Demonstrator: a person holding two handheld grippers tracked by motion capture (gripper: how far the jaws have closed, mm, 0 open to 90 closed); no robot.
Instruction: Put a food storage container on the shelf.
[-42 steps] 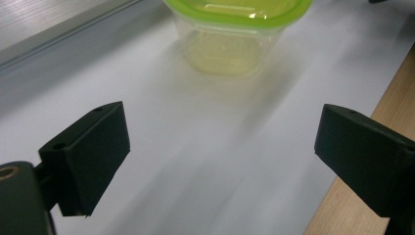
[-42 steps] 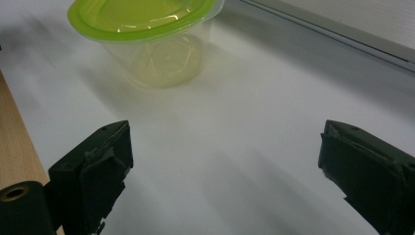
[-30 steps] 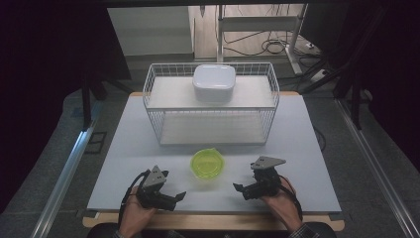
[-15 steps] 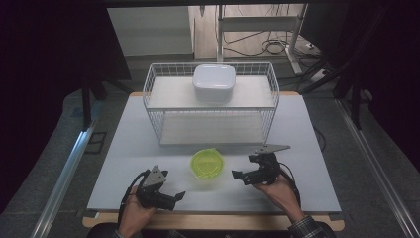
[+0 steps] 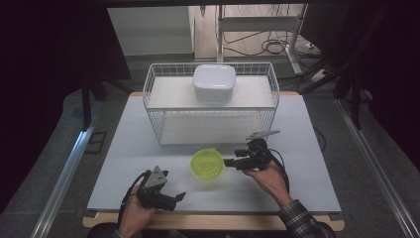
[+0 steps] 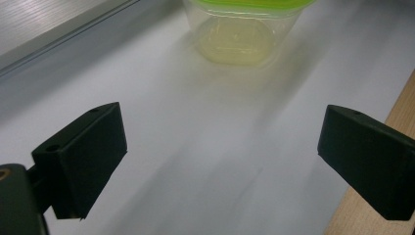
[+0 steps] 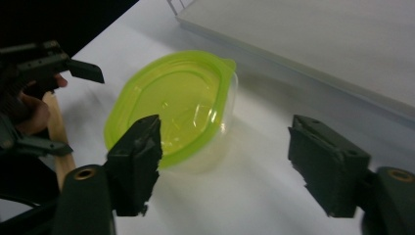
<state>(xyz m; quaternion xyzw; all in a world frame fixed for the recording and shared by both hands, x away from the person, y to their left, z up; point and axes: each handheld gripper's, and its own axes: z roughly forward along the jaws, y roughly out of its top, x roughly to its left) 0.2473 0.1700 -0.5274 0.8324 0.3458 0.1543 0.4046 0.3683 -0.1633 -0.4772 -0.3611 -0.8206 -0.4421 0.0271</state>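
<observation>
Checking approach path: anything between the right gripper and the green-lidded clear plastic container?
Nothing visible. The right gripper sits just beside the green-lidded clear plastic container, only bare white tabletop between them. Its fingers have just been closing, with nothing between them yet.

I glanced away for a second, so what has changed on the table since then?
The right tongs have moved up the table toward the green-lidded container and now sit just beside it. Their jaws have just been closing partway, with nothing between them yet. The left tongs, the container, the wire basket and the white box stayed put.
</observation>
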